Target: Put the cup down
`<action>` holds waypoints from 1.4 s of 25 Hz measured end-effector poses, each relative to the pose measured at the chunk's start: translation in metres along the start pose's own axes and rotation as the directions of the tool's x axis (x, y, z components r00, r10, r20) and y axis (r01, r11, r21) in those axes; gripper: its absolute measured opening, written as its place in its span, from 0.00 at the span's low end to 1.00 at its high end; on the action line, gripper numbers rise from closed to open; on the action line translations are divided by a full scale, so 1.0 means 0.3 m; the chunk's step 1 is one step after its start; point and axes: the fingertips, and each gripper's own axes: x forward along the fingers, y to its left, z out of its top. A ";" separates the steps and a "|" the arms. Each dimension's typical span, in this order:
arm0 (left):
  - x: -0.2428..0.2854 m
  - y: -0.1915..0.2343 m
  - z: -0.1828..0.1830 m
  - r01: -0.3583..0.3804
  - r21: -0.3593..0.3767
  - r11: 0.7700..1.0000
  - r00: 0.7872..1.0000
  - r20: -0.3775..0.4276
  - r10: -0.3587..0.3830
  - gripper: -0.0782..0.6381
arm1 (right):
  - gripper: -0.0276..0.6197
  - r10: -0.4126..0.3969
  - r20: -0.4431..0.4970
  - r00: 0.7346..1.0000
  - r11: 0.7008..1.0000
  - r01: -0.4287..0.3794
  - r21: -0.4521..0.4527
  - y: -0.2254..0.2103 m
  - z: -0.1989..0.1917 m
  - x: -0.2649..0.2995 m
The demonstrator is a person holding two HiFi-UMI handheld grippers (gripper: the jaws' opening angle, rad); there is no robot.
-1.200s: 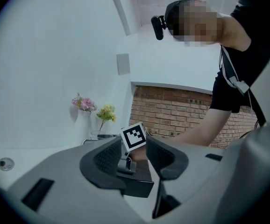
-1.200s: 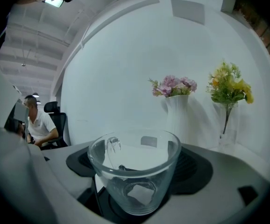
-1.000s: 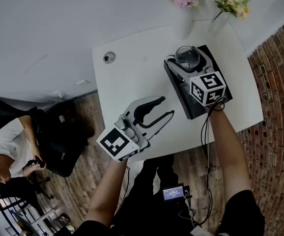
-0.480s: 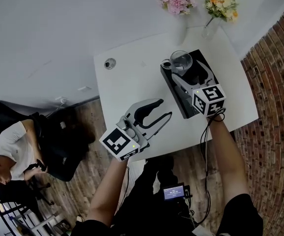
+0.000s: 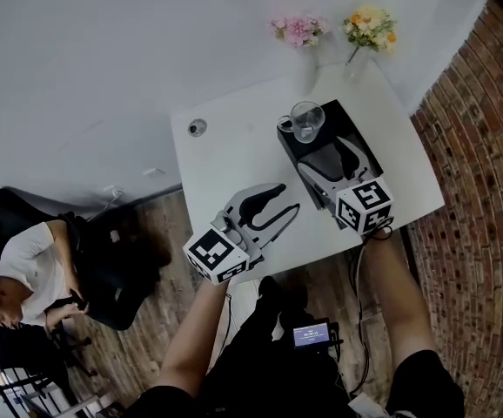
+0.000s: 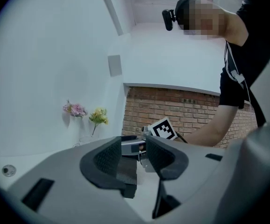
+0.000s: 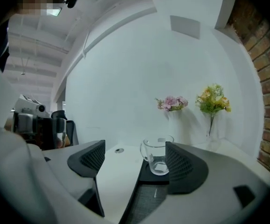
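Since a second ago, your right gripper (image 5: 334,152) has drawn back toward you, off the cup (image 5: 306,120). The white table (image 5: 225,159) carries a black mat (image 5: 356,129) on its right. The cup stands upright on the mat's far left corner, so the putting-down looks done. Both tools gape wide and hold nothing, with your left gripper (image 5: 288,197) over the near left. Next, you likely only need to clear away without nudging the glass. In the right gripper view a jaw cuts off the cup's right edge. The small round thing (image 5: 197,127) far left is too small to name.
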 end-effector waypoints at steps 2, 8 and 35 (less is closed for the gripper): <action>-0.007 -0.019 0.015 0.006 0.008 1.000 1.000 0.001 -0.006 0.33 | 0.67 0.008 0.006 1.000 1.000 -0.008 -0.001 0.035 0.020 -0.037; -0.045 -0.080 0.043 0.012 0.007 1.000 1.000 0.011 -0.012 0.33 | 0.60 0.036 0.017 0.999 0.999 -0.036 0.017 0.136 0.071 -0.162; -0.146 -0.309 0.137 0.055 0.045 0.997 0.997 0.051 -0.057 0.33 | 0.39 -0.014 0.078 0.997 1.000 0.013 0.015 0.451 0.198 -0.538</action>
